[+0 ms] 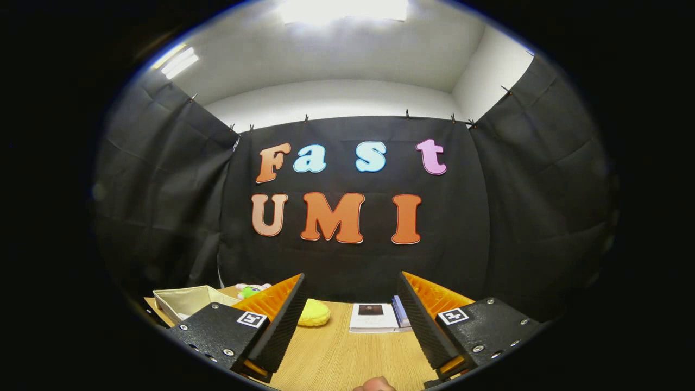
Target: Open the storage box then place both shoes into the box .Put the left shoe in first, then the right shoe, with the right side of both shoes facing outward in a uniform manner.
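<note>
My gripper (352, 288) is held level above a wooden table (347, 353), its two fingers spread wide apart with nothing between them. It points at the booth's back wall. A cream fabric bin (187, 300) with an open top stands on the table beyond the left finger. I cannot pick out any shoe or lidded storage box here.
A yellow soft object (315, 313) lies just beside the left finger's tip. A small pink and green toy (251, 289) sits behind the bin. A white booklet (372, 317) and a bluish book (400, 311) lie near the right finger. A fingertip (374, 385) shows at the near table edge.
</note>
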Demonstrator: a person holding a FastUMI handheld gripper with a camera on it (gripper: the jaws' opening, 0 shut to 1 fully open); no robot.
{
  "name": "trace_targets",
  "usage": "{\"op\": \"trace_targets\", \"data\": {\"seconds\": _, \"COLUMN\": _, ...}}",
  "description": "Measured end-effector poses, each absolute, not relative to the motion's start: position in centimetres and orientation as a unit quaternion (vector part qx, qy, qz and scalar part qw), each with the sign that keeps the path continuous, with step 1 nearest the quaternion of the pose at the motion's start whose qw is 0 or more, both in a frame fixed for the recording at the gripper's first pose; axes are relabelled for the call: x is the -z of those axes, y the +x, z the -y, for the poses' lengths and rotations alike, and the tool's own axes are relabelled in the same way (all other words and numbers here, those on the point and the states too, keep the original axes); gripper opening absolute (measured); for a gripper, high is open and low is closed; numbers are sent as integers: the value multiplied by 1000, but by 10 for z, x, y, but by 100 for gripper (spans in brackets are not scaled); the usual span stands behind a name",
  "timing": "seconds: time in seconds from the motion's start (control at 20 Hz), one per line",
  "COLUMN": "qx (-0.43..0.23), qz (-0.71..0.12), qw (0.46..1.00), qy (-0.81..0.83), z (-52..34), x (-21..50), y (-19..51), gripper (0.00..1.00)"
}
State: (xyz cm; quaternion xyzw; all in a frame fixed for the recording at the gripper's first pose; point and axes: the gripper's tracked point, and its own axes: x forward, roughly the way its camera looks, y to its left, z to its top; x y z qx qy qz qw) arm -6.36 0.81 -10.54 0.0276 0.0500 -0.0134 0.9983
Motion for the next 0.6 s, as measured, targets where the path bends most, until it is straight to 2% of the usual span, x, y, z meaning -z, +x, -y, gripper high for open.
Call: {"op": "trace_targets", "data": {"seconds": 0.6, "qx": 5, "qz": -46, "qw": 999, "qy": 21, "z": -15, "x": 101, "y": -58, "gripper": 98}}
